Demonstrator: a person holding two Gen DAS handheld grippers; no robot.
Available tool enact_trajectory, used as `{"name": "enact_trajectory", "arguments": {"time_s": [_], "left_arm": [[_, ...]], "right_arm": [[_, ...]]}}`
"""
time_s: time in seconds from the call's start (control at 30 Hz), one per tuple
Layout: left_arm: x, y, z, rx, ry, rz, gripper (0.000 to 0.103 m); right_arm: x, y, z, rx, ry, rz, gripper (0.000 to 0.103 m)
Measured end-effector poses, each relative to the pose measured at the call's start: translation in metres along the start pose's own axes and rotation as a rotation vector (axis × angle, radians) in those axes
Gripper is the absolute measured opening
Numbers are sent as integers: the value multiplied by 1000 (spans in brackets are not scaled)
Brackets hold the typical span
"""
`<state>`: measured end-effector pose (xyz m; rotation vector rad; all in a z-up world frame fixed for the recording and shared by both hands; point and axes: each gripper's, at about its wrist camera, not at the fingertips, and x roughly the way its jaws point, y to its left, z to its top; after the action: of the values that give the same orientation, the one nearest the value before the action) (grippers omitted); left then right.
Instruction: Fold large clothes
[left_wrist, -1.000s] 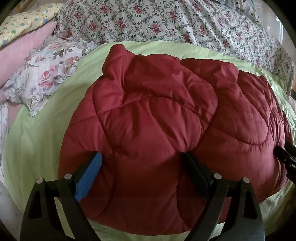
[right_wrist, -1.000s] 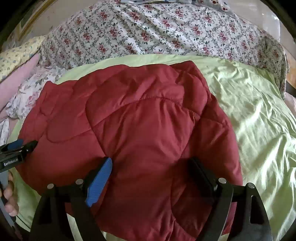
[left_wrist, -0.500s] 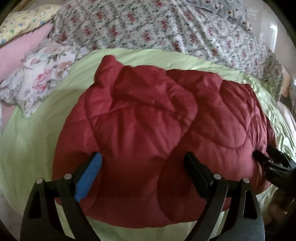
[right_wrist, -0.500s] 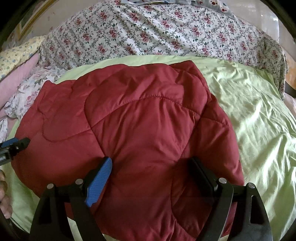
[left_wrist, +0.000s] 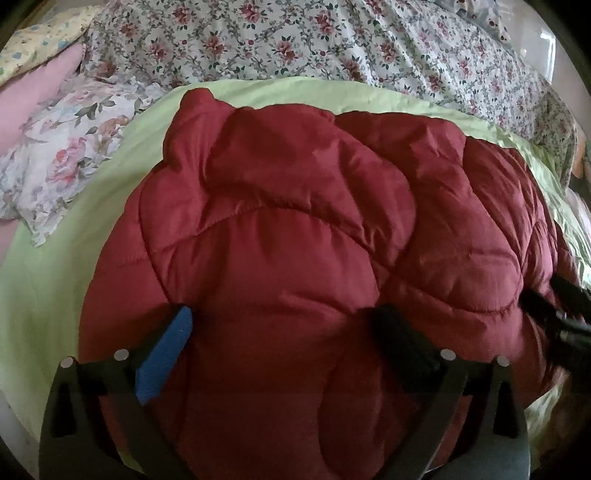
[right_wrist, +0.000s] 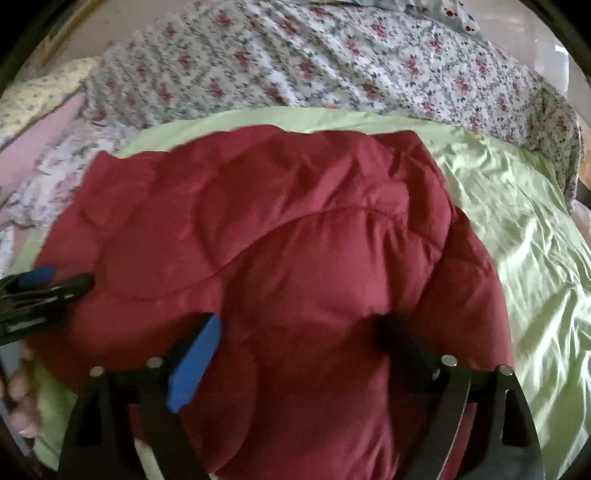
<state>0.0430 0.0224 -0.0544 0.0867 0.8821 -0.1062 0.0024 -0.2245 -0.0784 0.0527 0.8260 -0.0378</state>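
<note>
A dark red quilted jacket (left_wrist: 295, 221) lies folded in a puffy bundle on a light green sheet (left_wrist: 44, 277). My left gripper (left_wrist: 280, 317) straddles the bundle's near left part. Its jaws are opening and stand wide, with padded fabric bulging between them and no pinch showing. My right gripper (right_wrist: 301, 323) straddles the jacket (right_wrist: 295, 240) nearer its right side. Its jaws are opening too, with fabric between them. Each gripper shows in the other's view: the right gripper (left_wrist: 561, 314) at the jacket's right edge, the left gripper (right_wrist: 44, 288) at its left edge.
A floral duvet (left_wrist: 295, 37) is heaped behind the jacket. A flowered pillow (left_wrist: 66, 147) and a pink pillow (left_wrist: 33, 96) lie at the far left. Creased green sheet (right_wrist: 517, 221) spreads to the right. A person's hand (right_wrist: 22, 406) shows at the lower left.
Both pairs of jaws have spread slightly wider over the jacket. The left gripper swung left and came back. The right wrist view has shifted and turned blurred.
</note>
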Motion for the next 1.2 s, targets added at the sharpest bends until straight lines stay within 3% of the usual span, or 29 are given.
{"name": "enact_trajectory", "arguments": {"time_s": [0.37, 0.57, 0.73, 0.9, 1.03, 1.2], "left_arm": [[-4, 3, 1, -17, -11, 1, 103], [-39, 5, -17, -28, -16, -62, 103], [-62, 9, -45, -40, 26, -76, 103], [-71, 9, -70, -30, 74, -14, 103], [-82, 8, -78, 1, 82, 40, 103], [-94, -3, -74, 43, 77, 70, 103]], "right_arm": [[4, -1, 2, 24, -15, -9, 92], [-33, -4, -7, 67, -39, 47, 93], [-70, 2, -22, 62, -31, 106, 95], [-84, 16, -51, 16, 52, 114, 100], [-97, 25, -69, -12, 73, 124, 100], [-115, 31, -68, -41, 69, 113, 100]]}}
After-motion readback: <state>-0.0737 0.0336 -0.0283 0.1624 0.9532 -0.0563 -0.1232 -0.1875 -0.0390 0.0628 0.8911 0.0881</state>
